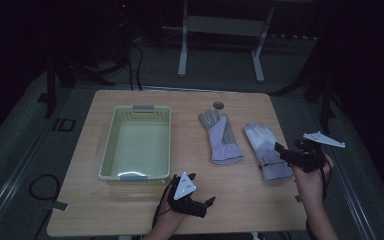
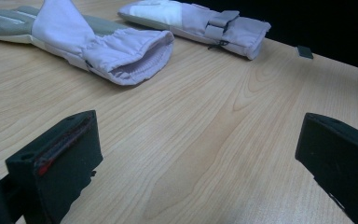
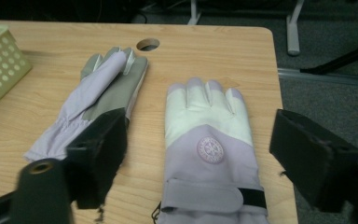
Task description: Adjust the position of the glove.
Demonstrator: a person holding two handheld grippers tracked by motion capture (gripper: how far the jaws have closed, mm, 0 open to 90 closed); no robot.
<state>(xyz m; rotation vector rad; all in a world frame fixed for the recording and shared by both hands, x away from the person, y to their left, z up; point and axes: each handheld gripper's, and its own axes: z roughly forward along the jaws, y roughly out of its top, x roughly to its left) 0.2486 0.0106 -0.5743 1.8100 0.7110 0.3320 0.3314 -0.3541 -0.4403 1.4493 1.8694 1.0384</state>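
High view is giving me 2 gloves lying flat right of the basket (image 1: 136, 142): the left glove (image 1: 220, 136) mid-table, the right glove (image 1: 267, 150) nearer the edge. I'm holding the right gripper (image 1: 286, 152) over that glove's cuff, jaws spread wide and gripping nothing. If I'm closing from here, I'm probably catching only the strap (image 3: 205, 195), and the glove could be sliding off the table (image 1: 130, 210) edge just beside it. My left gripper (image 1: 205, 205) is hovering low near the front edge, angled right, jaws likewise parted and empty.
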